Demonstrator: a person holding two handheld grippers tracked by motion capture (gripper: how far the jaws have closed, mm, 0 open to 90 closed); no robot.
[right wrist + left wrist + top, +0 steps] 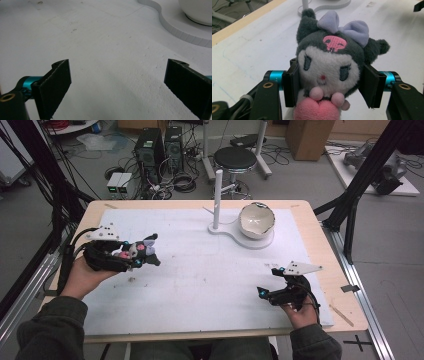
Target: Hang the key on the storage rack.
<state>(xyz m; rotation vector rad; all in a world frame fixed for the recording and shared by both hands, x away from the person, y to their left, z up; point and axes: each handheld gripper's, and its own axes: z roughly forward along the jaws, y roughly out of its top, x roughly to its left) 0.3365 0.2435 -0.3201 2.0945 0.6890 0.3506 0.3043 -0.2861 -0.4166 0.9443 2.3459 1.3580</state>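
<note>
Already the left gripper (329,82) clamps the plush toy (329,65) by its head; the bowl (256,220) lies toward two o'clock (right gripper (117,87) gapes empty, nearer).

Plush toy (328,70) between gripper (332,86) jaws

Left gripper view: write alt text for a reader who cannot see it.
A dark grey and white plush doll with a lilac bow and pink skull badge is clamped by the head between the left gripper's black jaws, facing the camera above a white table.
</note>
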